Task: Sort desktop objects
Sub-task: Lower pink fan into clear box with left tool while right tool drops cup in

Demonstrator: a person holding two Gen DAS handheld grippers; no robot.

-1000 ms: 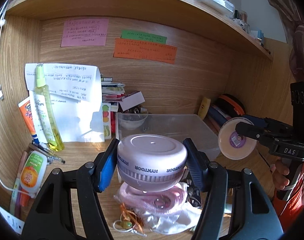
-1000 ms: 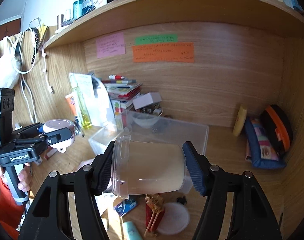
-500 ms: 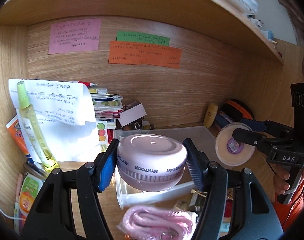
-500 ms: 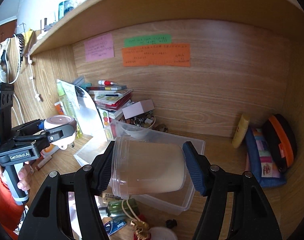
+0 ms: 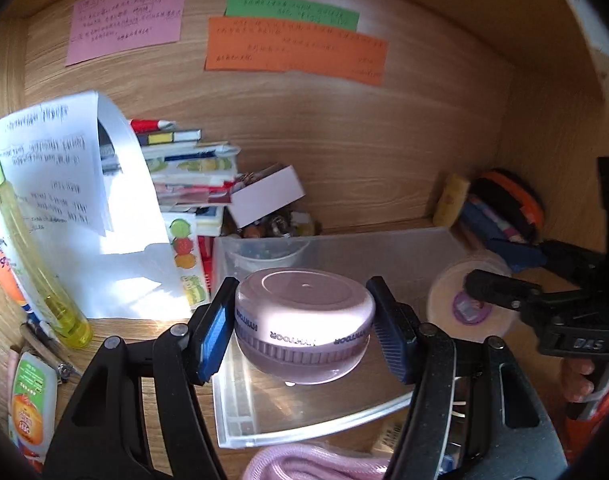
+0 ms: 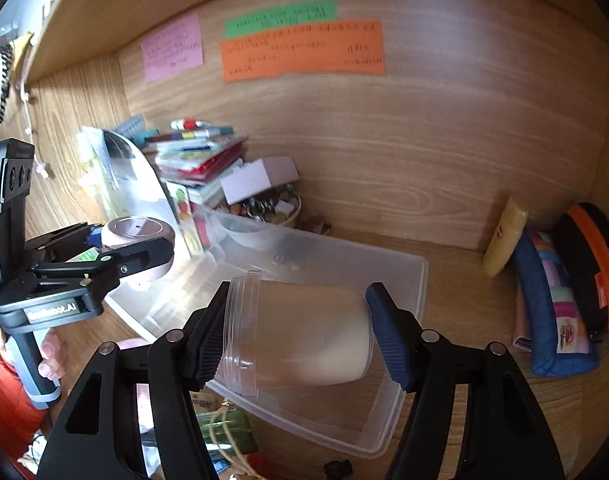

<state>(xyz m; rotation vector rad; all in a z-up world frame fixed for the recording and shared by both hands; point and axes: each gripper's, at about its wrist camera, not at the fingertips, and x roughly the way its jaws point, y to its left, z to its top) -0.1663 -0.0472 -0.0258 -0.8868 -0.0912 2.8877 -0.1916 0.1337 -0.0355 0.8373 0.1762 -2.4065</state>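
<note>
Both loads have advanced over the clear plastic storage bin (image 5: 420,248): left hand-held gripper (image 5: 304,330) clamps a round pink gadget (image 5: 304,312), right hand-held gripper (image 6: 298,338) a translucent lidded jar (image 6: 300,336), drop-off seemingly imminent.

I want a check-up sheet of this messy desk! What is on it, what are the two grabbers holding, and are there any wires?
Surface: wooden desk, crowded.
Job's things: clear plastic bin lies open, a small bowl in its far end.
Clutter: book stack, white paper, yellow bottle, pink cord, blue pouch.
Grippers: left gripper clamps a round pink gadget over the bin; right gripper clamps a clear jar lying sideways.
Cables: white cord hangs at the far left.
Surroundings: pink, green and orange notes on the back wall.
</note>
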